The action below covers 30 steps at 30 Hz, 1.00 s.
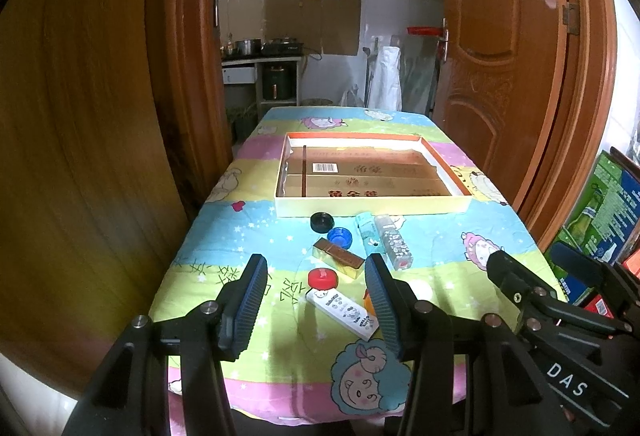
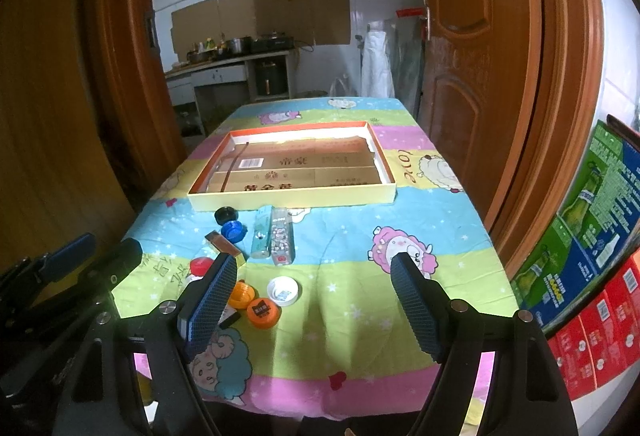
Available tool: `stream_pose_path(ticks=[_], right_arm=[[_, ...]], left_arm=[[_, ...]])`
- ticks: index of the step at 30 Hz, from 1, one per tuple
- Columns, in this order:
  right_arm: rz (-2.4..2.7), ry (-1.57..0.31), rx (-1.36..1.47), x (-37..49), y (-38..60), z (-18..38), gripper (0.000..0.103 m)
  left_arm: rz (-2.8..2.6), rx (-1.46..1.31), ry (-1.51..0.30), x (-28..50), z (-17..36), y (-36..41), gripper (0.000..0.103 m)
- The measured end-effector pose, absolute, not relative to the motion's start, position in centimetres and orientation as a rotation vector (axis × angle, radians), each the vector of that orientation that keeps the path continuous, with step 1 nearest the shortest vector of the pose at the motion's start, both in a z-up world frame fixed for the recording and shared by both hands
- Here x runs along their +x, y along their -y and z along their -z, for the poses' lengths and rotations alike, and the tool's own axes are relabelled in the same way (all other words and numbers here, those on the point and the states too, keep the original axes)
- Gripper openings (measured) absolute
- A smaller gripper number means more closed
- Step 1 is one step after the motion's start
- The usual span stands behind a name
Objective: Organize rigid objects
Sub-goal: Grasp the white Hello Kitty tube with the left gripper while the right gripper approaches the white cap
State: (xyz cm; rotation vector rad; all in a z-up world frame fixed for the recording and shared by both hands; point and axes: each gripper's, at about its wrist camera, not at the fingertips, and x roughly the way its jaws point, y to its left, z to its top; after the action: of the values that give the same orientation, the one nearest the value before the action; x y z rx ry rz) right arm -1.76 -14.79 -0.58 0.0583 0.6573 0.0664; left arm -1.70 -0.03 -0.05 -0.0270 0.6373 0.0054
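Observation:
A shallow cream box (image 1: 372, 205) (image 2: 292, 198) lined with cardboard lies mid-table. In front of it lie small items: a black cap (image 1: 321, 222), a blue cap (image 1: 339, 237), a gold bar (image 1: 338, 259), a red cap (image 1: 322, 278), a white printed box (image 1: 342, 310), a teal lighter (image 1: 367, 234) and a clear tube (image 1: 394, 242). The right wrist view also shows orange caps (image 2: 262, 312) and a white cap (image 2: 283, 290). My left gripper (image 1: 316, 300) is open above the red cap and white box. My right gripper (image 2: 312, 300) is open and empty above the cloth right of the caps.
The table wears a cartoon cloth (image 2: 360, 228). Wooden doors (image 1: 500, 48) flank it on both sides. Green and red cartons (image 2: 592, 236) stand at the right. A kitchen counter (image 2: 224, 64) lies beyond the far edge.

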Motion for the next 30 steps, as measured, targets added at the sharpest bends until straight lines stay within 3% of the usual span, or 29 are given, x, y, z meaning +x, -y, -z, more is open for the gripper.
stream_pose_path(ticks=[30], right_arm=[[-0.098, -0.717, 0.129, 3.6, 16.8, 7.6, 0.081]], left_arm=[[0.032, -0.193, -0.824, 5.4, 8.1, -1.0, 0.051]])
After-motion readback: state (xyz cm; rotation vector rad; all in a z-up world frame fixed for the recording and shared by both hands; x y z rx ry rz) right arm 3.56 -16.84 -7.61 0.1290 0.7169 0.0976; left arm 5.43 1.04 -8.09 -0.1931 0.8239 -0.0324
